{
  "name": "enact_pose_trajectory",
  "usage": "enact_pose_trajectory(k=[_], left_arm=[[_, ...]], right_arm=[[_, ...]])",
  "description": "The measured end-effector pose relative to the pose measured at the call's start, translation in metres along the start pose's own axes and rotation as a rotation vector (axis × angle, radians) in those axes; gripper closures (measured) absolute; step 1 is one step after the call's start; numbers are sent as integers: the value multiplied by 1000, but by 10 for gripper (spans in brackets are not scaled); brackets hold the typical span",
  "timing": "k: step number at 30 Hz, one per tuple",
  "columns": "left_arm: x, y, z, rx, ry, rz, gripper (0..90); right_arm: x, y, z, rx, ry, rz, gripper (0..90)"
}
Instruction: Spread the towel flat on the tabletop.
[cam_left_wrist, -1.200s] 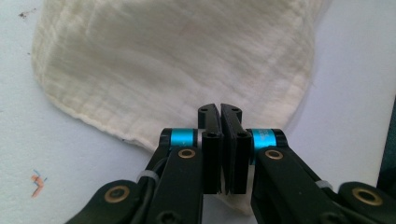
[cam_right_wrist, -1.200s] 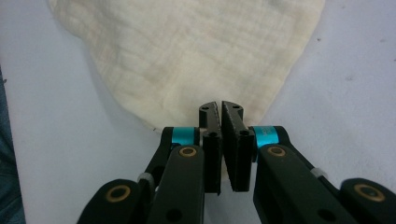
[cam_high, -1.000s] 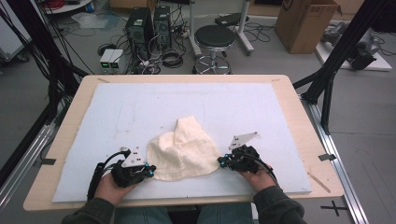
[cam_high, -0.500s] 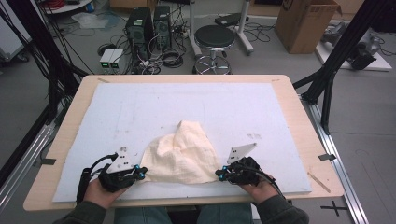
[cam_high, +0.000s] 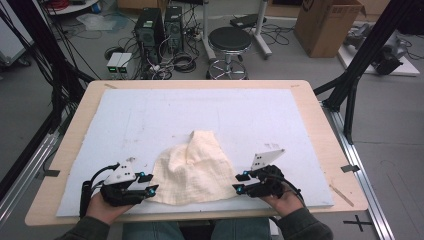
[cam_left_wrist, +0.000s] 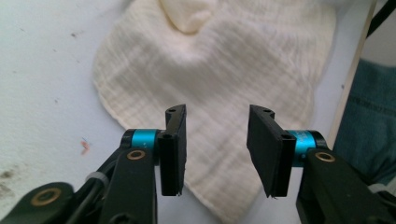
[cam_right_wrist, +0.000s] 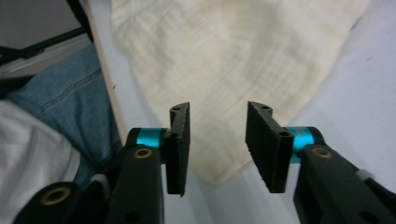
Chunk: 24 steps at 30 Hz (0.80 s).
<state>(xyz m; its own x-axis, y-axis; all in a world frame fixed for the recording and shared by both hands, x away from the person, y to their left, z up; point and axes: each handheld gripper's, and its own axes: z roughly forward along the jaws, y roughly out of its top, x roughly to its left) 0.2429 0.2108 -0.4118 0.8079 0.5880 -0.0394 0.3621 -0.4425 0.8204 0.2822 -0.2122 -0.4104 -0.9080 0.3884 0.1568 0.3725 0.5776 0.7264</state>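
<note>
A cream crinkled cloth (cam_high: 192, 170) lies on the white mat (cam_high: 150, 115) near the table's front edge, spread wide at the near side and bunched into a hump at the far end. My left gripper (cam_high: 148, 183) sits at the cloth's near left corner, my right gripper (cam_high: 239, 183) at its near right corner. Both pairs of jaws have just been opening. In the left gripper view the left gripper (cam_left_wrist: 217, 137) stands open above the cloth (cam_left_wrist: 224, 60), not pinching it. In the right gripper view the right gripper (cam_right_wrist: 217, 137) is open over the cloth's corner (cam_right_wrist: 224, 56), with nothing pressed between its pads.
The mat covers most of a wooden table (cam_high: 325, 125). The person's jeans (cam_right_wrist: 70, 98) are just past the near edge. Beyond the table stand a black stool (cam_high: 229, 39), computer towers (cam_high: 160, 25) and a cardboard box (cam_high: 327, 22). Black frame posts (cam_high: 367, 55) flank the table.
Both grippers went from shut to open and let go of the cloth's near corners. The hands drew slightly back toward the near edge, and the cloth now lies flatter and wider.
</note>
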Motion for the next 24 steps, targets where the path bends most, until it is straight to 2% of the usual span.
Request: enact_pose_trajectory(k=[5,7,9,10,11,12,17,21,24], left_arm=[[13,13,2,-59,17,-40,527],[21,22,4,-75,17,-56,515],[25,26,6,-88,9,-68,526],[32,35,10,-98,0,-73,543],[32,35,10,-98,0,-73,543],[37,43,17,-94,7,-73,542],[50,62,38,-73,14,-64,535],[60,70,55,-46,10,-70,538],[66,69,67,-26,-2,-85,531]], right_arm=[[-12,22,-10,-54,-33,1,561],[-19,35,-9,-79,-48,-10,541],[-25,47,-6,-91,-45,3,524],[-29,53,-3,-95,-54,2,519],[-32,58,0,-94,-58,-3,512],[-35,63,3,-94,-53,2,509],[-58,88,22,-60,-80,-11,488],[-79,105,40,-57,-98,4,472],[-93,110,57,-66,-90,13,464]])
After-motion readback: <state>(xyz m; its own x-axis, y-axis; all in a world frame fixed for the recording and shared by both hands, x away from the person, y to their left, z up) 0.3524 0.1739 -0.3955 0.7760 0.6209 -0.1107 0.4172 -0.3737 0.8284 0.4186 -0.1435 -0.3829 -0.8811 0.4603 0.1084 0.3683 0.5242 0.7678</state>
